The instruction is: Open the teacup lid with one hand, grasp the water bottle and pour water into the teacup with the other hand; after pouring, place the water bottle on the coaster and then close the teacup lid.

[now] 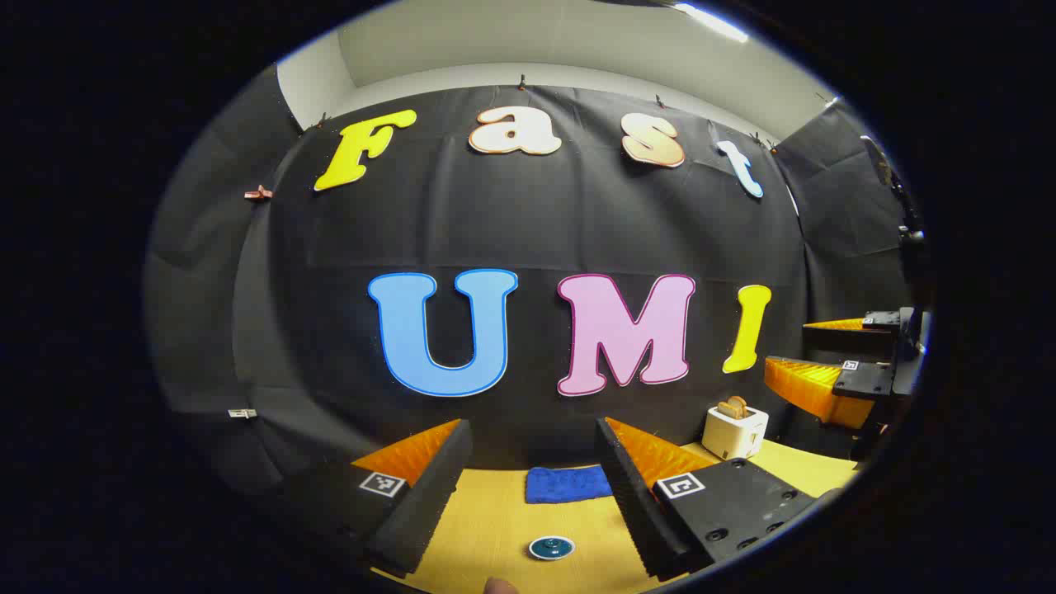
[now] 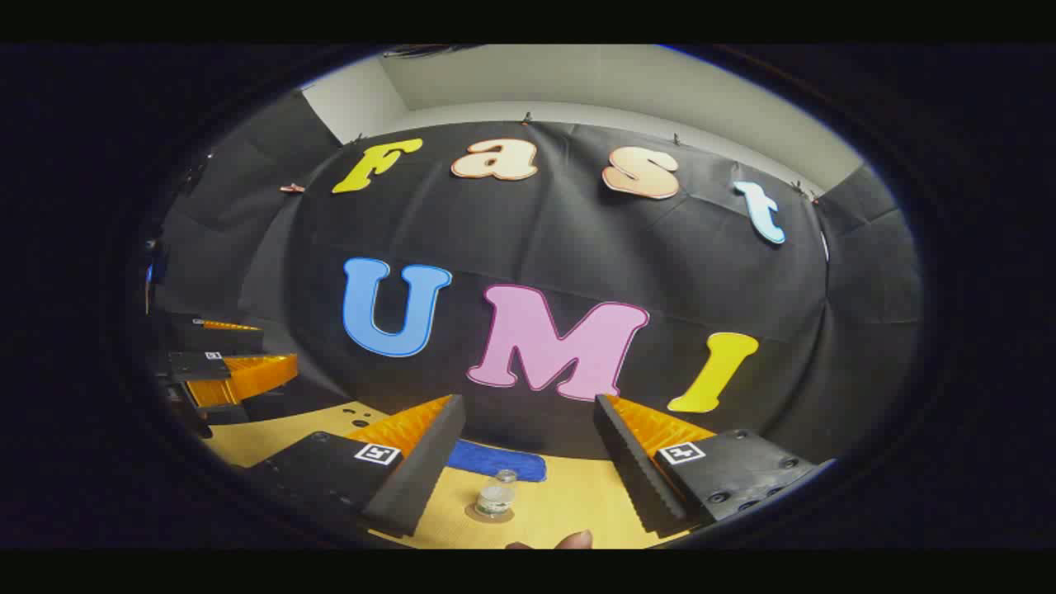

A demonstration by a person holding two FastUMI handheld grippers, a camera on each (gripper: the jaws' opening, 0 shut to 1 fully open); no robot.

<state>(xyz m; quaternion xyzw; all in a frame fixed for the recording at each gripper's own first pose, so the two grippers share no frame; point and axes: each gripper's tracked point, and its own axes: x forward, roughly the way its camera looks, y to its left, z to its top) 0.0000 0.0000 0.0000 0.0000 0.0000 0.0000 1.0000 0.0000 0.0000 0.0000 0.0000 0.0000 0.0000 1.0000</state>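
Both our left gripper [image 1: 528, 478] and right gripper [image 2: 528, 458] hang high, fingers spread and empty. Descending carelessly, we risk toppling the light water bottle [image 2: 497, 496] or missing the teacup lid [image 1: 551, 547].

You are working in a staged recording booth, not a real home. Black cloth [image 1: 536, 231] hangs as the back and side walls, pinned along its top edge with small clips, and a plain pale room wall [image 1: 577, 49] and ceiling with a strip light [image 1: 709, 21] show above it. The light wooden surface [image 1: 495, 520] carries household props: a white toaster [image 1: 734, 431] with bread slices in it, a folded blue cloth [image 1: 568, 483], a small clear water bottle [image 2: 497, 495]. Square printed marker tags [image 1: 680, 486] sit on the handheld rigs, as in a data-collection lab.
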